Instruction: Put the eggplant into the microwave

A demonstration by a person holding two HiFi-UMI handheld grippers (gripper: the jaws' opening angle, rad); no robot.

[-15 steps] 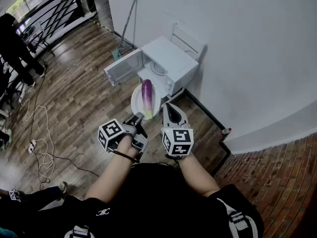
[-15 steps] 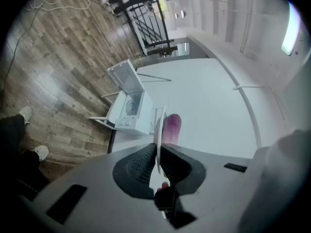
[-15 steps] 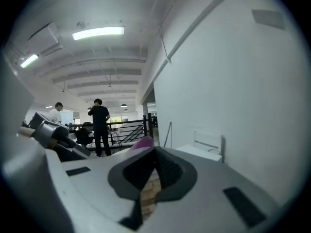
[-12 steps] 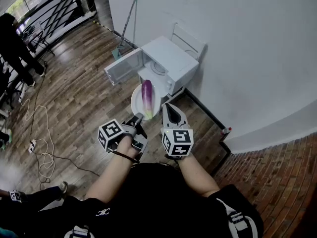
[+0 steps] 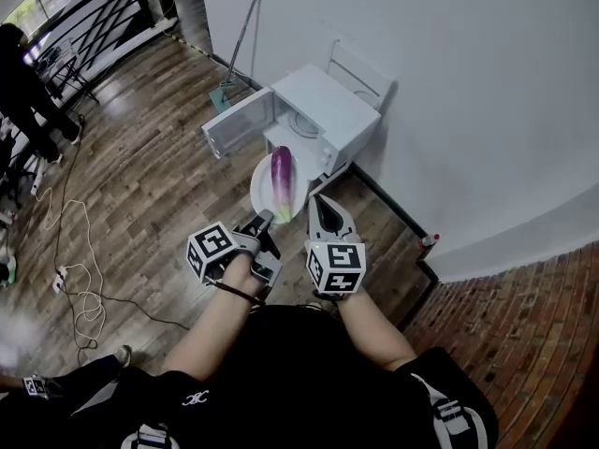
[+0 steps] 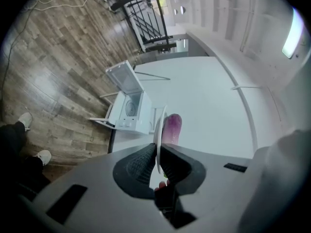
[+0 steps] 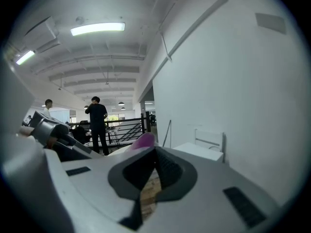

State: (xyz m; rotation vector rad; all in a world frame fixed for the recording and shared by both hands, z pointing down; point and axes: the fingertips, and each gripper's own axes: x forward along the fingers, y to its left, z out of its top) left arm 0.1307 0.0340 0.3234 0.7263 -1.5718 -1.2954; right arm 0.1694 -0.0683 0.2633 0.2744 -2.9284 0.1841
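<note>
Eggplant [image 5: 281,177] lies on the plate [image 5: 259,191], near the open microwave [image 5: 323,110].

In the head view the left forearm [image 5: 213,330] reaches forward toward 1 o'clock and the right forearm [image 5: 372,324] toward 11 o'clock. The left gripper [image 5: 263,221] tilts slightly down, its jaws clamped on the rim of a plate [image 5: 261,191]. The right gripper [image 5: 324,206] sits just beside it at its 3 o'clock and points to 12 o'clock, jaws closed together on nothing
</note>
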